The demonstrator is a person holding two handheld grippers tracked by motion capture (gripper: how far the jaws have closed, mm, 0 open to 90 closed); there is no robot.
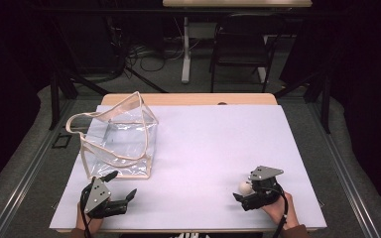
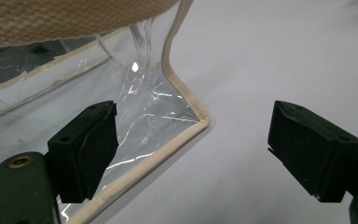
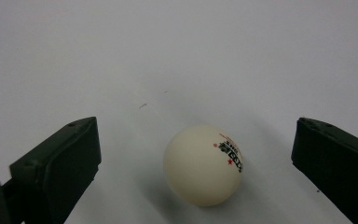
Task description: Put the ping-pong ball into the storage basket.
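Starting at the jaws: right gripper (image 3: 196,172) is spread wide, blocky matte-black pads at lower left and lower right of its own view, nothing pinched. Ball (image 3: 203,164) sits between them, touching neither pad. It's a smooth off-white sphere, small dark print and red star marks on its right side, soft shadow under it on the mat (image 3: 177,56). In the high view the ball (image 1: 245,187) is lower right of frame, just off the left side of the right gripper (image 1: 243,194), resting on the mat.

Left gripper (image 2: 193,154) also spread, holding nothing. Its left pad overlaps the bag (image 2: 144,107) in the frame, contact can't be told; right pad is over bare mat. Bag wall is clear glossy plastic, creased, with glare streaks; edges bound in beige fabric tape, rounded at the bottom corner. Coarse woven beige strap (image 2: 74,18) crosses the upper left of that view.

High view: left gripper (image 1: 121,191) at lower left, grey three-cornered plate on top, jaws pointing toward the bag's near edge. Bag (image 1: 119,144) stands upright at left-centre, boxy, open at the top, strap loop hanging out to its left. Mat (image 1: 218,139) is a flat pale lavender-white sheet covering most of the wooden table (image 1: 188,99). Hands grip both tools at the bottom edge. A dark chair (image 1: 240,49) is behind the table.
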